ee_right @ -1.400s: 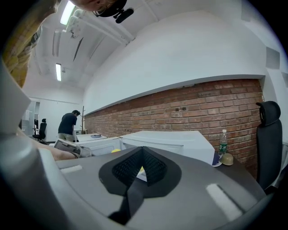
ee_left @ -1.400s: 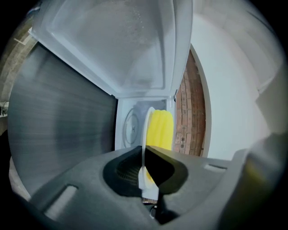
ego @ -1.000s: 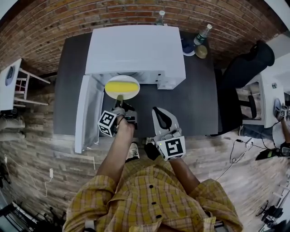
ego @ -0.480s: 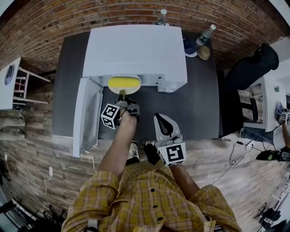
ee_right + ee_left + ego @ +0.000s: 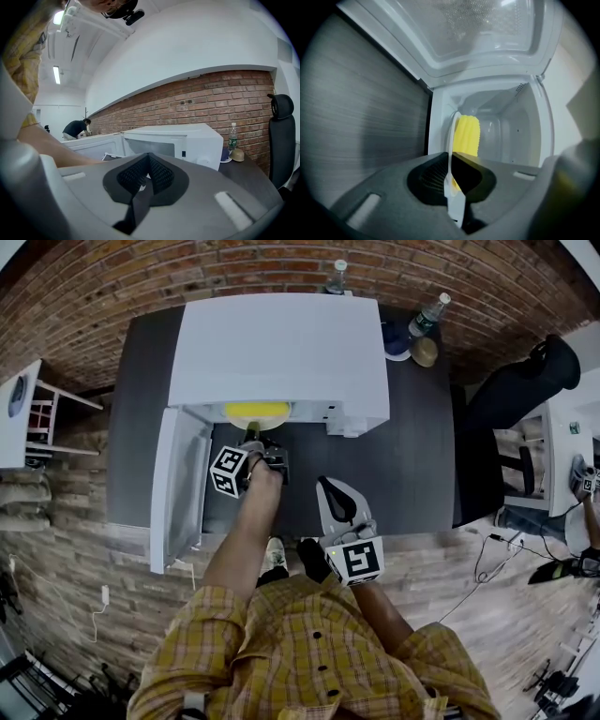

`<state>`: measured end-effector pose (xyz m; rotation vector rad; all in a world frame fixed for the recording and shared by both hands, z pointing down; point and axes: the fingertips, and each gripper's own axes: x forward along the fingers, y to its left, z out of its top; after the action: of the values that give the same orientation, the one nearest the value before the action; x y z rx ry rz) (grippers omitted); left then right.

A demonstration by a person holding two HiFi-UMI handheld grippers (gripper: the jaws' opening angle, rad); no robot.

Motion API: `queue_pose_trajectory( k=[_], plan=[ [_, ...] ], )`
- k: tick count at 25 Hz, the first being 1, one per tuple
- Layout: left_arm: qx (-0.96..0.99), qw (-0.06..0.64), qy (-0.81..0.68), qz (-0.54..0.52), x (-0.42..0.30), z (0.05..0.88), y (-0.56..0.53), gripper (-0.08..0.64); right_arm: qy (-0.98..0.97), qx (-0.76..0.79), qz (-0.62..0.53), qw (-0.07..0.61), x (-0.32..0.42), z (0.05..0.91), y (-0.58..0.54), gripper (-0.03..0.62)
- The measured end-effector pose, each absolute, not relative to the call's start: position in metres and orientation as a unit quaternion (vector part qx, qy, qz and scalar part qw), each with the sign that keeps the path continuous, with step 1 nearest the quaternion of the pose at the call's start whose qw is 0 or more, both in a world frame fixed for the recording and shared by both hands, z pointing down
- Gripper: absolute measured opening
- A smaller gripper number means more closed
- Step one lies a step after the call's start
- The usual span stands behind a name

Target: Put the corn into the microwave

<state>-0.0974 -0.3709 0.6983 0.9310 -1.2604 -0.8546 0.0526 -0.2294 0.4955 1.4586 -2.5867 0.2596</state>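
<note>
Corn point(image 5: 467, 136), ribbed yellow, sits on thin white plate point(image 5: 452, 136) inside microwave point(image 5: 281, 343); head view shows just a yellow sliver. Left gripper point(image 5: 451, 159) clamped on plate rim; right gripper point(image 5: 149, 161) jaws together, empty, near side.

One microwave point(image 5: 281, 343), one corn point(image 5: 466, 136), one plate point(image 5: 454, 204), two bottles point(image 5: 335, 276) point(image 5: 427, 313)

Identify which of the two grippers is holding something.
The left gripper: its jaws clamp the rim of the white plate carrying the corn, at the open microwave. The right gripper has its jaws shut on nothing.
</note>
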Motion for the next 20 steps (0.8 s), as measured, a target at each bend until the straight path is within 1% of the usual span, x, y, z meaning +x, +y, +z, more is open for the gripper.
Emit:
queue_pose_trajectory(
  k=[18, 19, 20],
  plan=[
    [0.401, 0.621, -0.571, -0.357, -0.095, 0.702, -0.386, 0.021, -0.861, 0.493, 0.107, 0.071, 0.061, 0.491, -0.233, 0.005],
    [0.396, 0.625, -0.573, -0.354, -0.095, 0.703, -0.386, 0.026, -0.861, 0.492, 0.107, 0.071, 0.061, 0.492, -0.233, 0.005],
    [0.391, 0.628, -0.574, -0.35, -0.095, 0.705, -0.385, 0.046, -0.862, 0.491, 0.106, 0.07, 0.06, 0.492, -0.233, 0.005]
  ],
)
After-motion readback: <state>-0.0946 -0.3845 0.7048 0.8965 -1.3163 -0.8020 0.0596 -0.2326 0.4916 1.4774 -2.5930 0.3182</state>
